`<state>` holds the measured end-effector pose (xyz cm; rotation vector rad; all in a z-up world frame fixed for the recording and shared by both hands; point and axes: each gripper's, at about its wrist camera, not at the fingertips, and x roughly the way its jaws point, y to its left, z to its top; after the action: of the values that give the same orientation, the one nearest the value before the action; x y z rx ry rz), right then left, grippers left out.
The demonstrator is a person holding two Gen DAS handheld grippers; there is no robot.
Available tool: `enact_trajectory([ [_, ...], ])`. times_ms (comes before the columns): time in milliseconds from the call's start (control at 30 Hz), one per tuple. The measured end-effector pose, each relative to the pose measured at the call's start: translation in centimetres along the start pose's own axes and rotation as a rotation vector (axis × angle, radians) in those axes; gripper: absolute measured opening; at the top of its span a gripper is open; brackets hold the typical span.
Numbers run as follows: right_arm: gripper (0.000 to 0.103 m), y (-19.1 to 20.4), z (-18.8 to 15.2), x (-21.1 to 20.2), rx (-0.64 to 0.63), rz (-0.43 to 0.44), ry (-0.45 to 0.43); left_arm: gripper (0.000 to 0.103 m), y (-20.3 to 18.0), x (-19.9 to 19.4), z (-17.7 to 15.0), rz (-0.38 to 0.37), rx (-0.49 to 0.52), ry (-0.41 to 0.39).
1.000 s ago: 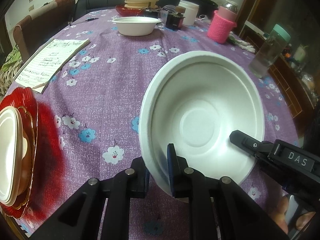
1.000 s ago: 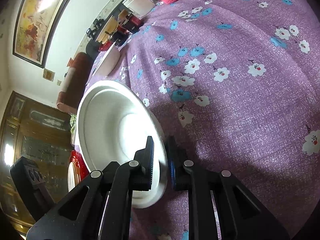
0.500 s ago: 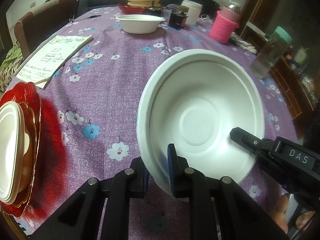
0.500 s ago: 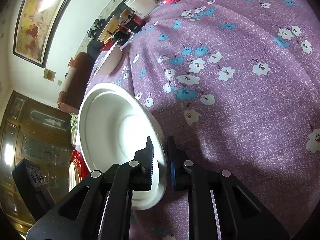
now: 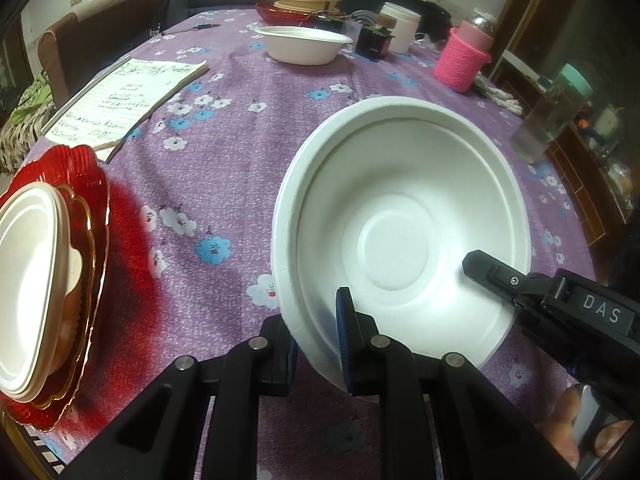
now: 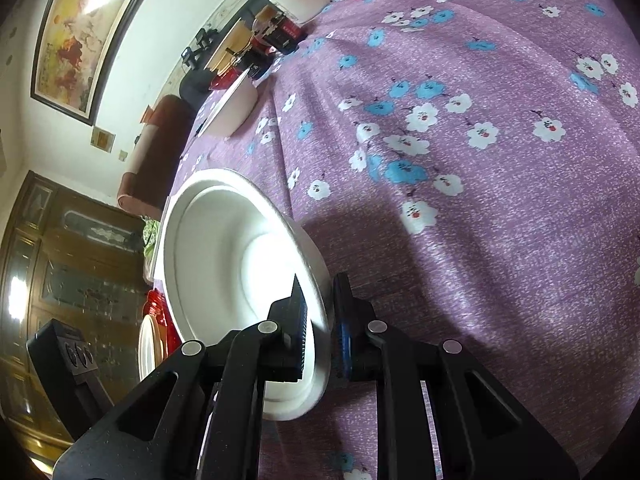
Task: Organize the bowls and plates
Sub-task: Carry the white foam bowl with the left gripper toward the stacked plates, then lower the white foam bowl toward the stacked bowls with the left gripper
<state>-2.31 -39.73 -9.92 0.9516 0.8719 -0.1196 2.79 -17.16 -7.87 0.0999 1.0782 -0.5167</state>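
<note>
A white paper bowl (image 5: 400, 224) is held above the purple flowered tablecloth (image 5: 248, 92). My left gripper (image 5: 318, 320) is shut on its near rim. My right gripper (image 6: 322, 312) is shut on the bowl's (image 6: 224, 264) other rim, and shows at the right of the left wrist view (image 5: 496, 276). A stack of white and red plates (image 5: 44, 280) lies at the left table edge. A second white bowl (image 5: 302, 44) stands at the far side, before another plate stack (image 5: 308, 0).
An open notebook (image 5: 124, 100) lies at the left. A pink knitted cup (image 5: 464, 60), a white jar (image 5: 400, 32), a dark box (image 5: 372, 42) and a clear bottle with a green cap (image 5: 552, 116) stand at the far and right sides.
The held bowl has moved slightly toward the near side and tilted a little. Both grippers stay shut on its rim.
</note>
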Motion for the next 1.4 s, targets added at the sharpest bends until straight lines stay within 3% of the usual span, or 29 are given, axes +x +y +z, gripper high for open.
enact_trajectory([
  [1400,0.014,5.6,-2.2,2.7,-0.104,-0.002,0.024,0.017,5.3,-2.2,-1.7,-0.003,-0.083,-0.030],
])
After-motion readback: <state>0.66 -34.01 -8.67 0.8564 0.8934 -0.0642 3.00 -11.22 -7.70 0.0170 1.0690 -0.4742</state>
